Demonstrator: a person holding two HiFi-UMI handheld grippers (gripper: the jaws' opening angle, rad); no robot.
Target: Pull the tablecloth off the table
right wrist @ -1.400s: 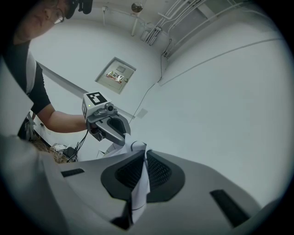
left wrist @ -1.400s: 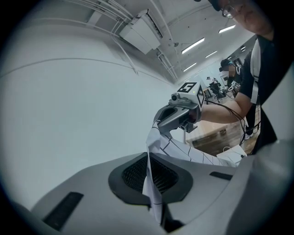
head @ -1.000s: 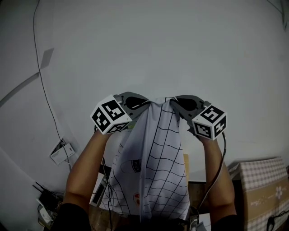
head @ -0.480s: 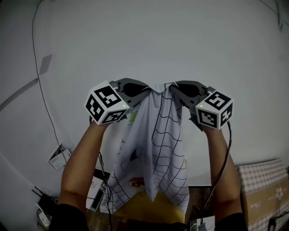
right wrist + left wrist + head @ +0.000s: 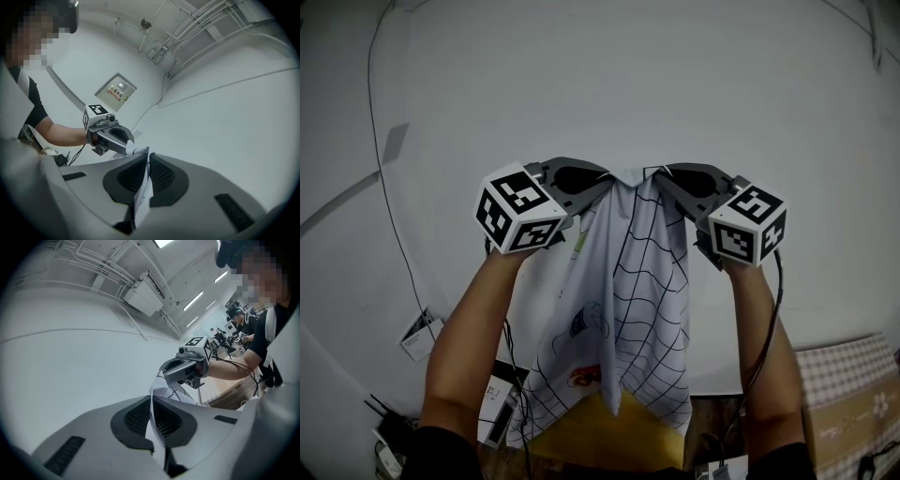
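Two tools are clamping tight for me: left gripper (image 5: 602, 185) and right gripper (image 5: 664, 185) are pinching the tablecloth's (image 5: 642, 300) top edge, holding it hanging before a pale wall (image 5: 628, 75), over the yellowish table (image 5: 572, 439); a cable (image 5: 389, 187) is trailing down that wall.

Lab or workshop-type room, not domestic: bare white walls, exposed ceiling pipes (image 5: 201, 26), strip lights (image 5: 193, 301) and a boxy ceiling-hung unit (image 5: 143, 296). A wall-mounted electrical panel (image 5: 116, 91) carries labels too small to read. At the far end, another person (image 5: 243, 322) stands among cabled equipment, and loose plugs and adapters (image 5: 389, 436) lie on the floor.
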